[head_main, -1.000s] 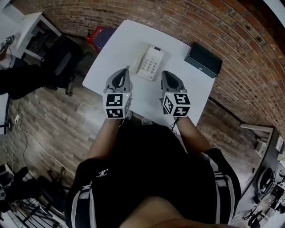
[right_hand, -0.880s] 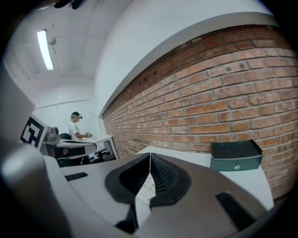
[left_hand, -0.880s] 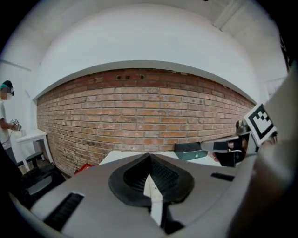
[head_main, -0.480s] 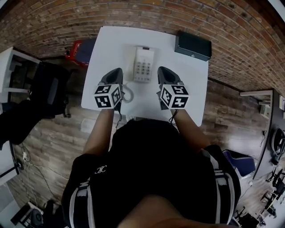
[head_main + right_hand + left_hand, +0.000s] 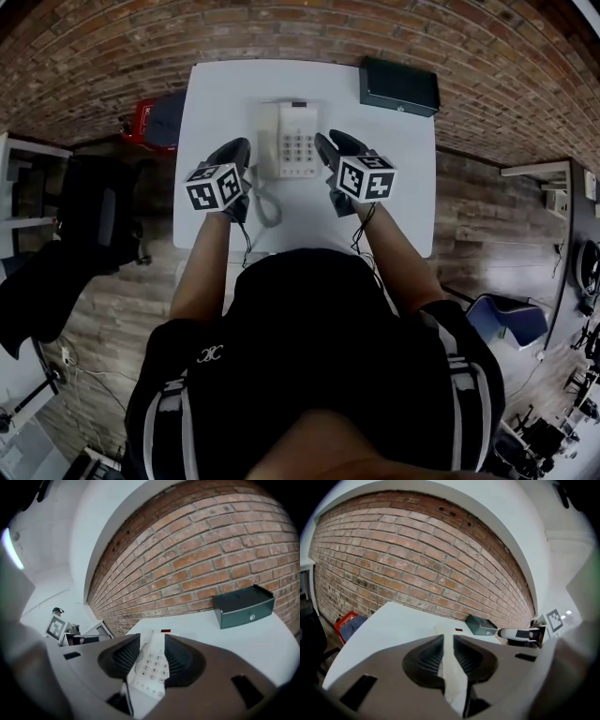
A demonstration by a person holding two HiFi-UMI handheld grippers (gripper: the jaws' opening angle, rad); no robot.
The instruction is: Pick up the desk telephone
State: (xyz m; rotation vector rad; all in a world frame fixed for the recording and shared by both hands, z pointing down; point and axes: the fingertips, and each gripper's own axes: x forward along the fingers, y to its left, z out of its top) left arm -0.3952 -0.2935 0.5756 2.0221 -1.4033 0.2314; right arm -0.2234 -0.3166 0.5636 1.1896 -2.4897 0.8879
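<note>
**Flanking the telephone (image 5: 289, 141) before the lift**

The white telephone lies flat mid-table (image 5: 403, 197), its cord (image 5: 266, 202) curling toward the person. The left gripper (image 5: 242, 148) sits just beside its left edge, jaws closed on nothing. The right gripper (image 5: 323, 146) is opening, with the keypad (image 5: 152, 665) showing between its jaws, untouched. The shell is likely light, rigid, smooth plastic with a loose handset (image 5: 268, 141), so grip the base's side edges and keep it level.

Phone (image 5: 292, 141) on table (image 5: 212, 98) betw. L tongs (image 5: 241, 150), R tongs (image 5: 325, 145); box (image 5: 400, 86) far R.
</note>
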